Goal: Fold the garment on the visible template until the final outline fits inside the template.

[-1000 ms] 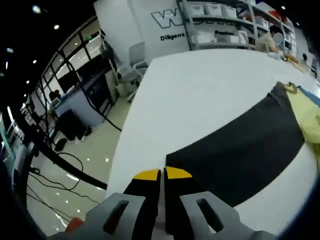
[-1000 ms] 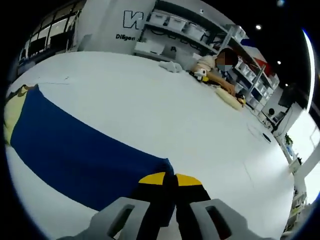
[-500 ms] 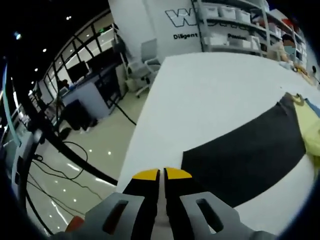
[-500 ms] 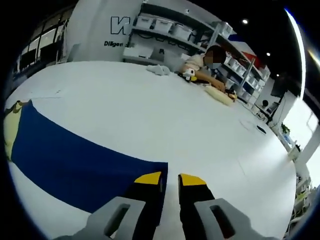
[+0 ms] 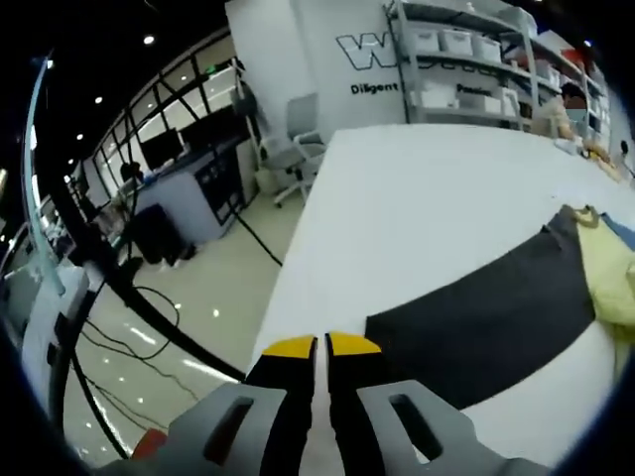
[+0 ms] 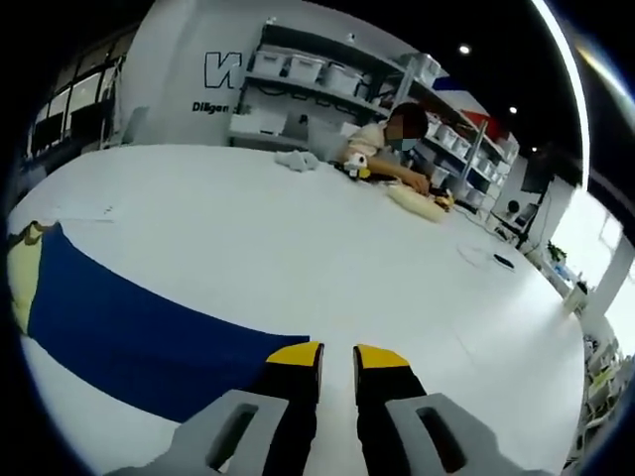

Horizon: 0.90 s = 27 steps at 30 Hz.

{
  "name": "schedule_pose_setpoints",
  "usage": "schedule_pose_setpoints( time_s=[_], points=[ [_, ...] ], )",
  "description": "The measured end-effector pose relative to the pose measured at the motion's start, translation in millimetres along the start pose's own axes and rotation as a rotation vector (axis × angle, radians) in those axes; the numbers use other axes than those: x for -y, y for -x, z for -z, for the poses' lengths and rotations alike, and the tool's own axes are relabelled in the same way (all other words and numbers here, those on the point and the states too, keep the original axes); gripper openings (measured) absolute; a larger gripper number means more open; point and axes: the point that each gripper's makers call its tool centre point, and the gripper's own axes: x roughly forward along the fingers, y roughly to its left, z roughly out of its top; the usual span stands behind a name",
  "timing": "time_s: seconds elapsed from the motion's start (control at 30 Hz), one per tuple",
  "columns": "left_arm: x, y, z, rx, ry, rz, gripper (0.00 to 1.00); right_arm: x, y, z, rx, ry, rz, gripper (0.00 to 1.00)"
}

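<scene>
Left gripper view: left tool (image 5: 319,344) stays pressed together, now off the dark sleeve (image 5: 476,312) at three o'clock on the white tabletop (image 5: 417,198). Right gripper view: right tool (image 6: 337,355) has parted, releasing the blue sleeve (image 6: 139,322) at nine o'clock.

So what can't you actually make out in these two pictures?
- Template: no outline shows on the table in either view.
- Garment: its yellow end is cut off by the edge in both views.
- Left gripper: jaws together; whether cloth is pinched is hidden.
- Small things by the seated person, right gripper view: too small.
</scene>
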Motion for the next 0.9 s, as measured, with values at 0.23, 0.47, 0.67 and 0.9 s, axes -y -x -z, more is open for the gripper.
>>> schedule_pose_setpoints(
  time_s=[0.23,0.47,0.67,0.9],
  points=[
    [34.3,10.7,-23.5,0.089,0.024,0.093,0.03,-24.9,17.0,-21.6,0.083,0.0,-0.063,0.13],
    [82.6,25.3,-33.8,0.133,0.023,0.216,0.13,-76.3,40.3,-38.3,0.168,0.032,-0.195,0.21],
    [117.5,41.8,-34.2,0.146,0.049,0.291,0.29,-113.3,58.2,-43.0,0.203,0.036,-0.291,0.36],
    [141.0,60.3,-29.3,0.156,0.073,0.343,0.38,-144.9,78.8,-39.5,0.213,0.057,-0.37,0.39]
  ],
)
